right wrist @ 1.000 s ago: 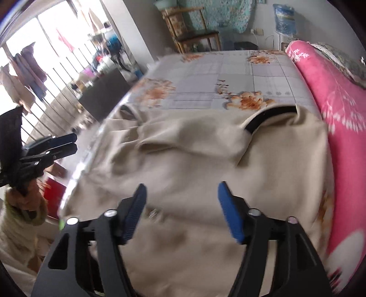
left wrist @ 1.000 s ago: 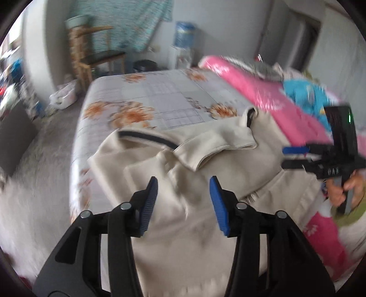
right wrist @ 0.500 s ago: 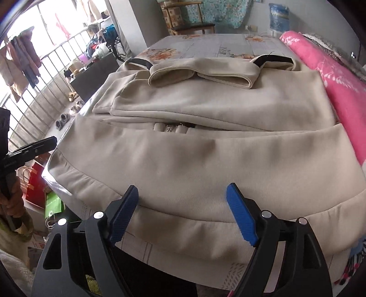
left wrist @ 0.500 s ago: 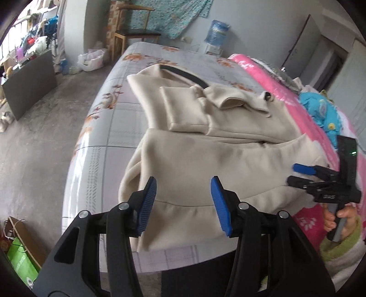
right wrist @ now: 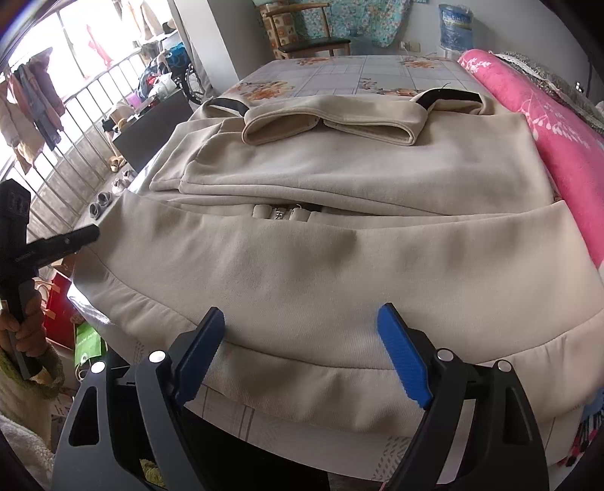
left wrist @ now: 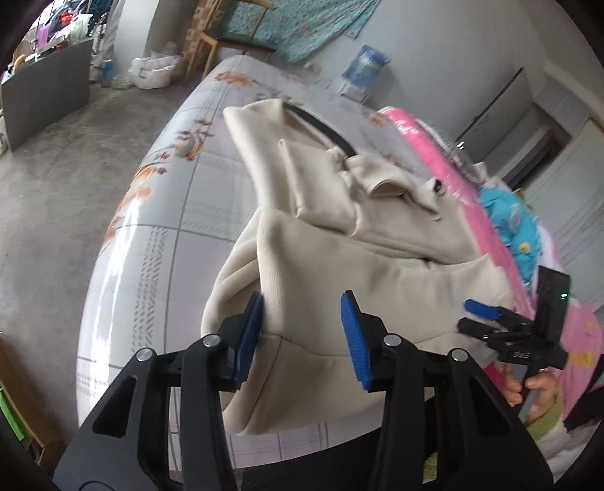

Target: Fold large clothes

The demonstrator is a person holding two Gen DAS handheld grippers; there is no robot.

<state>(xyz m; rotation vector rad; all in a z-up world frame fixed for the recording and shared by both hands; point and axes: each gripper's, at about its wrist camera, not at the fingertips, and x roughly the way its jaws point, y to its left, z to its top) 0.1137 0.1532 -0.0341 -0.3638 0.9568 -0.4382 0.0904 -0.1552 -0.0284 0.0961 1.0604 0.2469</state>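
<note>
A large beige jacket [right wrist: 339, 241] with black collar trim lies on the bed, its sleeves folded across the chest and its ribbed hem at the near bed edge. It also shows in the left wrist view [left wrist: 377, 272]. My left gripper [left wrist: 302, 336] is open at the jacket's near left hem corner, the cloth between its blue pads. My right gripper [right wrist: 302, 355] is open wide just in front of the hem, holding nothing. The right gripper also shows in the left wrist view [left wrist: 475, 317], and the left gripper in the right wrist view [right wrist: 81, 236].
The bed [left wrist: 158, 241] has a glossy grey floral cover. A pink blanket [right wrist: 566, 151] lies along its right side. A wooden chair [right wrist: 305, 34] and a water bottle [right wrist: 456, 22] stand at the far wall. Bags [right wrist: 87, 340] sit on the floor at left.
Both grippers have pulled back from over the jacket to its near hem. The left one has closed in on the hem's left corner. The jacket lies flatter.
</note>
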